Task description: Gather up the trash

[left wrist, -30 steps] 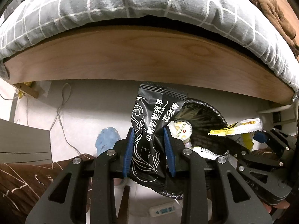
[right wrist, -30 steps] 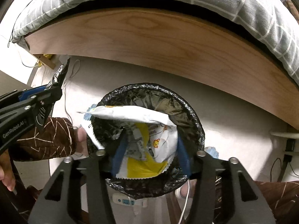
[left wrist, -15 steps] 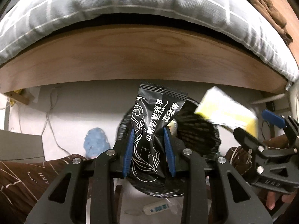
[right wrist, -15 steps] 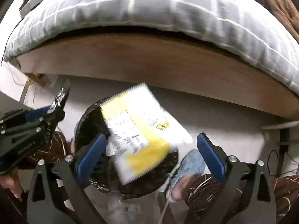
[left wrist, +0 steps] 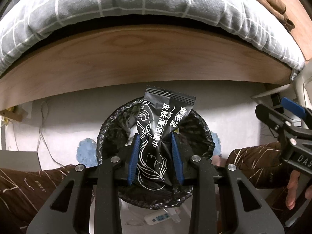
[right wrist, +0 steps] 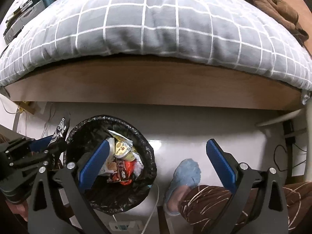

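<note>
**Over the bin: one wrapper held, one claw free**

Below the bed point(right wrist: 156, 81), on the pale floor point(right wrist: 185, 128), stands the bin point(right wrist: 148, 150), lined with a black bag whose crinkled edge folds over the rim. It is already part full: the right wrist view shows a round foil-topped cup point(right wrist: 121, 149), a red and brown packet point(right wrist: 121, 172) and pale wrappers heaped together, well below the rim, so there looks to be room for more.

The left claw point(left wrist: 155, 157) pinches the black wrapper point(left wrist: 161, 128) around its lower half, and the wrapper stands upright between the blue pads directly above the bin's mouth. The wrapper is a thin film sachet with crimped, serrated ends; it looks very light, soft and slick, and it creases where the pads squeeze it. A grip across the flat middle, as here, seems the safest hold, since the glossy film could slide out of a grip at the edge. Being so light, it may drift or cling to a pad when let go.

The right claw point(right wrist: 160, 162) is spread wide and holds nothing, one pad over the bin, the other out over the floor beside a blue slipper point(right wrist: 187, 171).
</note>
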